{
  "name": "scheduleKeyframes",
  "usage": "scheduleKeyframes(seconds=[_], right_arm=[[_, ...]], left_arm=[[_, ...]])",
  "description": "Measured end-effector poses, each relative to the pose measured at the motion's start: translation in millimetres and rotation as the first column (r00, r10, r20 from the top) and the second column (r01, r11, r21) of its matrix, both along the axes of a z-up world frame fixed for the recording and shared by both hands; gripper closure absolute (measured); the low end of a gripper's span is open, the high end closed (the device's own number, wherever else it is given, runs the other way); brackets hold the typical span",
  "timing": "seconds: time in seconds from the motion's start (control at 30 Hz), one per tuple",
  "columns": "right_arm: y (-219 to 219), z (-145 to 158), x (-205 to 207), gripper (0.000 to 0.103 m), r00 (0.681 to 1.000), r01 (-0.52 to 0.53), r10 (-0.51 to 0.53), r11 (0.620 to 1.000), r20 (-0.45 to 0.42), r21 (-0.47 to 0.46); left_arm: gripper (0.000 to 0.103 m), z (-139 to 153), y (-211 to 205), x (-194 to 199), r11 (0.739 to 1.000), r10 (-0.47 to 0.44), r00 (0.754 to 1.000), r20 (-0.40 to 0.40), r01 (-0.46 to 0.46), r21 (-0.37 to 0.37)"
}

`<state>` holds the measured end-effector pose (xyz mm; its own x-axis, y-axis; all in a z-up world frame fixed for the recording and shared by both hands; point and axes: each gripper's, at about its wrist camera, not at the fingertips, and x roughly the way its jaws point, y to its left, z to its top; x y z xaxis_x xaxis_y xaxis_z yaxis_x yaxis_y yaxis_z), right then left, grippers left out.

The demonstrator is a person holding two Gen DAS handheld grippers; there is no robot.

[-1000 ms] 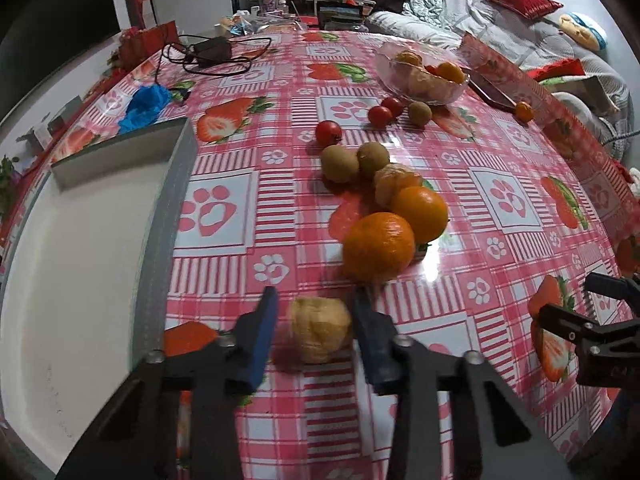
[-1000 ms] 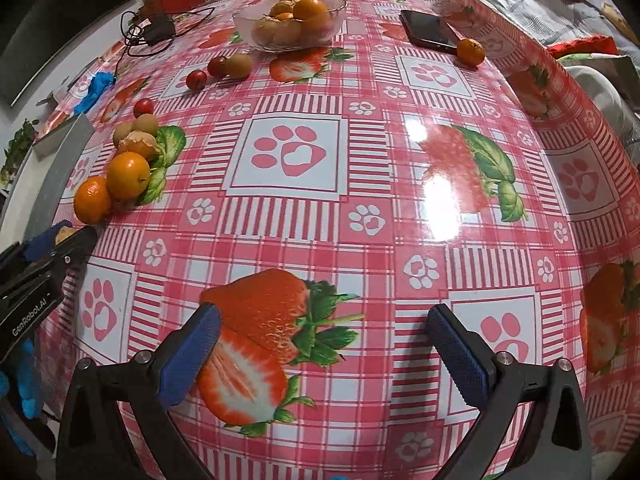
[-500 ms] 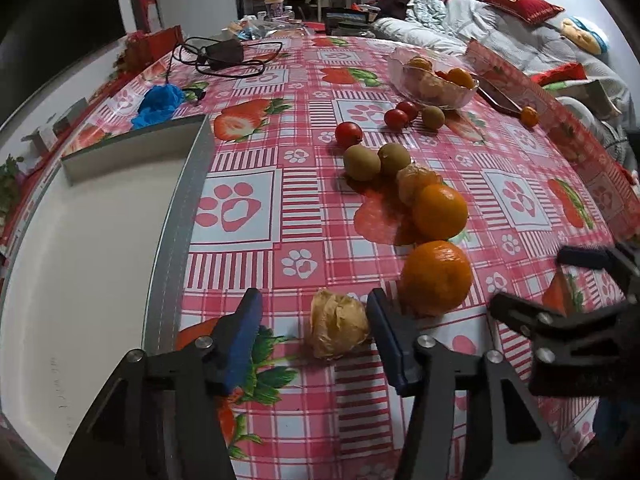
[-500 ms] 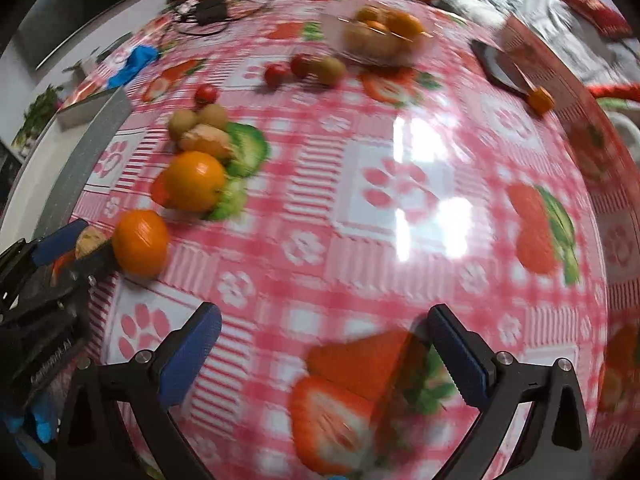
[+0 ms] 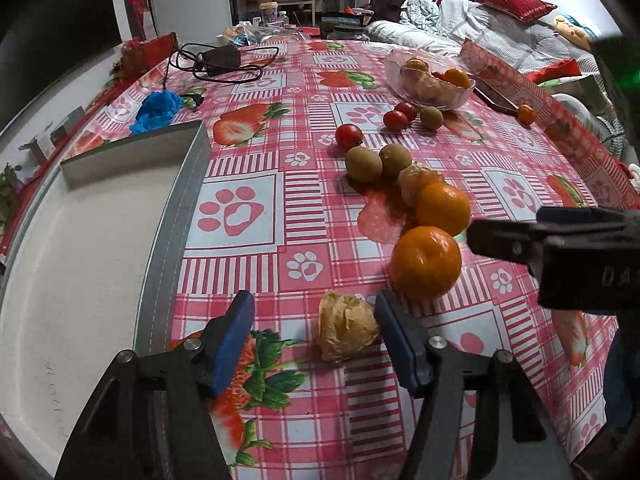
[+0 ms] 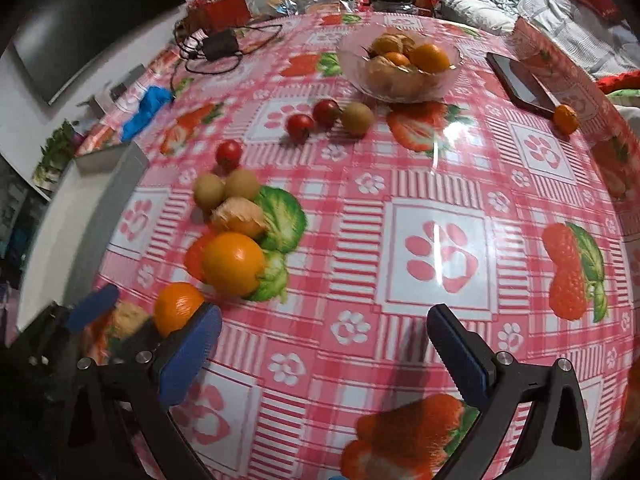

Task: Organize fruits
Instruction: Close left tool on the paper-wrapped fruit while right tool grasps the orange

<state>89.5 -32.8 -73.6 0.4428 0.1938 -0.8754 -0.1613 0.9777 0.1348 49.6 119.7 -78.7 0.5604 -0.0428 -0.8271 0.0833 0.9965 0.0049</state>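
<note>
Both claws low, agape: left claw (image 5: 314, 338) astride peeled fruit (image 5: 347, 330).

1. Table (image 5: 248, 240), covered in a red checked cloth with strawberry and paw prints.
2. Glass bowl (image 6: 400, 92) of fruit, taken as the landmark.
3. Two tomatoes (image 6: 326, 112) and a kiwi (image 6: 357, 118) lay just before the bowl.
4. Phone (image 6: 516, 84) lay beside the bowl.
5. Oranges (image 5: 425, 262), kiwis (image 5: 363, 164) and a peeled citrus (image 5: 347, 326) lay well apart from the bowl.
6. White tray (image 5: 80, 240) lay farthest from the bowl.

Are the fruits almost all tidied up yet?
Not yet. The bowl already holds some fruit. The left gripper is open around a peeled orange, not gripping it. The right gripper is open and empty. Two oranges, kiwis and tomatoes lie loose on the table; the tray looks empty.
</note>
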Motion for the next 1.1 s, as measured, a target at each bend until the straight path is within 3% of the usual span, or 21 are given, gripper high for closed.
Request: scheduleKeyframes(seconds=[0.4,0.47,0.57,0.73,0.9,1.03,1.1], right_arm=[[34,-1,32,0.003,0.999,-0.028,0.030,0.994,-0.025,0.102],[28,-1,32,0.009,1.000,0.005,-0.002,0.992,-0.030,0.126],[13,-4,33,0.010,0.997,0.071,-0.067,0.991,-0.038,0.114],[20,-2,29,0.010,0.999,0.027,-0.025,0.997,-0.022,0.075],[33,-5,29,0.010,0.999,0.001,0.003,0.991,-0.032,0.131],[34,-4,25,0.032,0.999,-0.018,0.026,0.982,-0.041,0.187],[25,-4,21,0.042,0.998,-0.008,0.021,0.977,-0.058,0.213]], left_arm=[[0.035,0,0,0,1.000,0.000,1.000,-0.004,0.000,-0.001],[0.035,-1,0,0,1.000,-0.002,1.000,-0.006,0.002,-0.003],[0.035,-1,0,-1,1.000,-0.003,1.000,-0.004,0.003,-0.002],[0.035,-1,0,0,1.000,0.007,1.000,-0.005,-0.007,-0.001],[0.035,0,1,-4,1.000,-0.008,1.000,-0.008,0.008,0.001],[0.040,1,0,-3,1.000,-0.013,1.000,-0.015,0.013,-0.006],[0.049,1,-4,-5,0.999,-0.032,0.999,-0.007,0.032,-0.001]])
